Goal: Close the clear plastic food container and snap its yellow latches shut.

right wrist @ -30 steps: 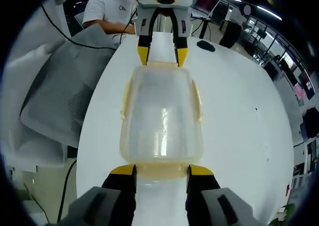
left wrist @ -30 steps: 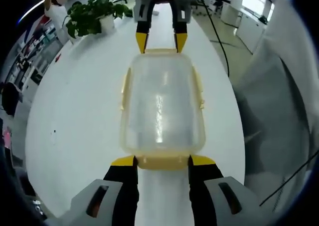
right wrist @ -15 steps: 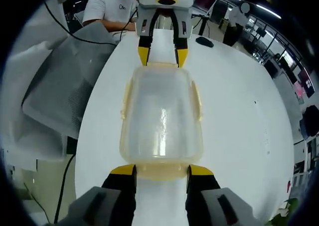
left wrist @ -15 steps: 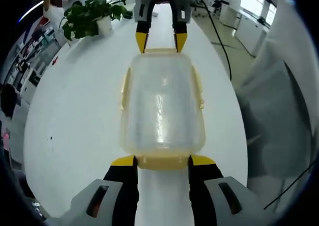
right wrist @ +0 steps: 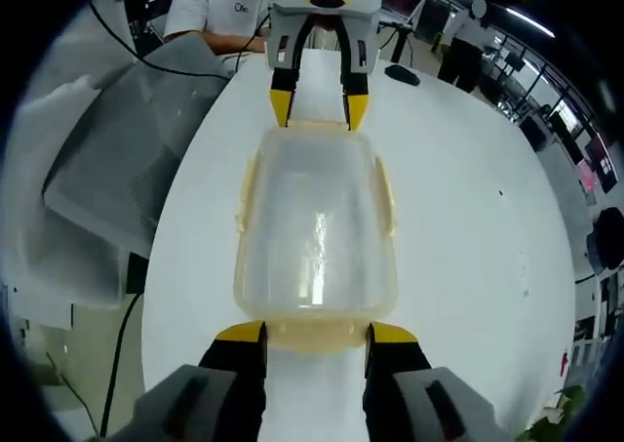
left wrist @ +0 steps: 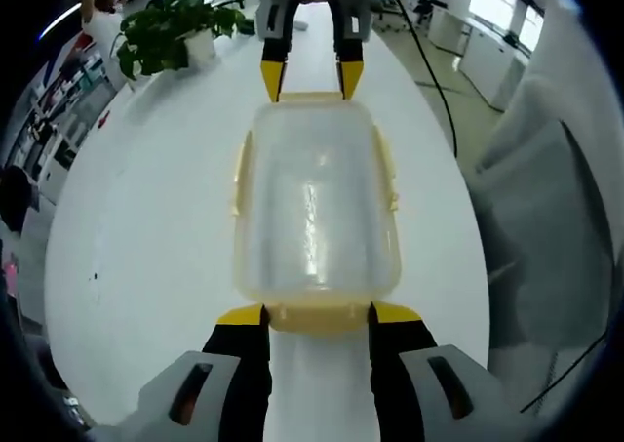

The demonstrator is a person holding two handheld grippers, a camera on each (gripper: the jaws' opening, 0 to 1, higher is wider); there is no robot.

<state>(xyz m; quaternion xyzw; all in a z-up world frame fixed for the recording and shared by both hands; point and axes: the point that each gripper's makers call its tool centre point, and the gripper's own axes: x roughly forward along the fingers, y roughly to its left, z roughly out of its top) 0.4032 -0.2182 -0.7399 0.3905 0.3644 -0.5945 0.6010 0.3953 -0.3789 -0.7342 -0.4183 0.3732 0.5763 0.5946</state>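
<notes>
We found the clear plastic food container (left wrist: 314,204) lying lid-on in the middle of a white table (left wrist: 146,227), its long axis between the two tongs. The left gripper (left wrist: 317,314) sat at one short end with its jaws spread, tips either side of the yellow latch (left wrist: 317,317); the right gripper (right wrist: 314,334) did likewise at the opposite end. Around it we saw a potted plant (left wrist: 166,34), grey padded fabric (right wrist: 127,159), a black cable (right wrist: 146,57) and a seated person (right wrist: 219,13) at the far table edge.

Left gripper (left wrist: 316,314), right gripper (right wrist: 306,333): grey housings, black jaws, yellow tips.
</notes>
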